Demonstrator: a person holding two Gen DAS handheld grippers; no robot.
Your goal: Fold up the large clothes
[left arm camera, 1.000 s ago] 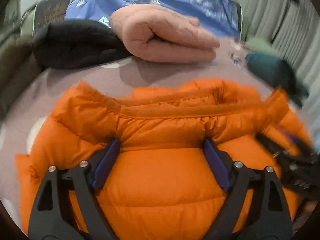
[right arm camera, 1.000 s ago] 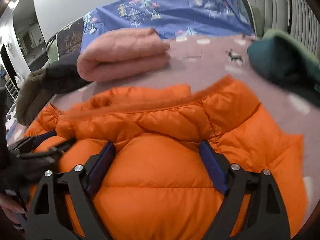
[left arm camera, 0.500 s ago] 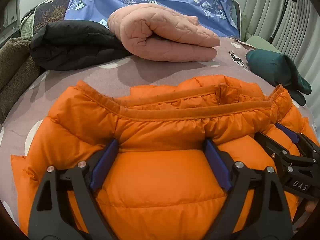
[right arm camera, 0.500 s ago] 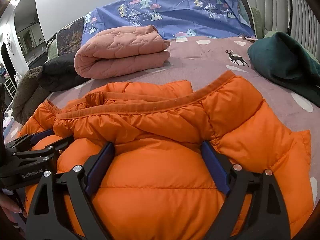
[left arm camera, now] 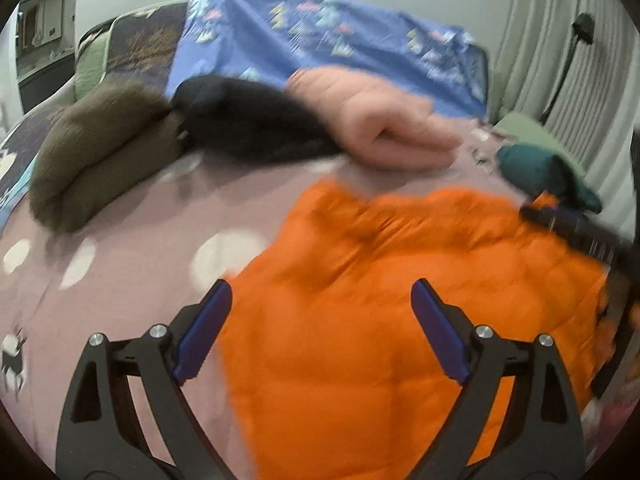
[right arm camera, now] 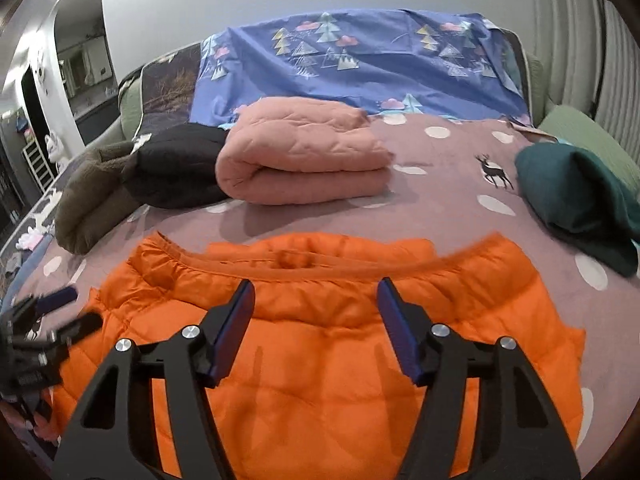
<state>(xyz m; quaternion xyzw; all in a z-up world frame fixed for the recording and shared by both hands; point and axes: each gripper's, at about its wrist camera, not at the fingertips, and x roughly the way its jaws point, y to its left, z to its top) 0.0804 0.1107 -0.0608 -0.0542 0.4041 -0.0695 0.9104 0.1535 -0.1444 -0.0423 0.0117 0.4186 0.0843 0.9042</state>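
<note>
Two open claws hover over one orange puffer jacket (right arm camera: 320, 360), neither holding anything.

Jacket fills the lower half of the right wrist view on the spotted bedspread (right arm camera: 440, 184), its long axis running left to right; the right gripper (right arm camera: 316, 312) sits centred just short of the collar band, while the left gripper (left arm camera: 320, 312) straddles the jacket's left edge in its blurred view.

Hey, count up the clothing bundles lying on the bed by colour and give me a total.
Orange: 1, the puffer jacket
Pink: 1, the folded quilted piece
Black: 1, the black bundle
Olive-brown: 1, the fleecy bundle
Dark green: 1, the green garment
Total: 5
</note>
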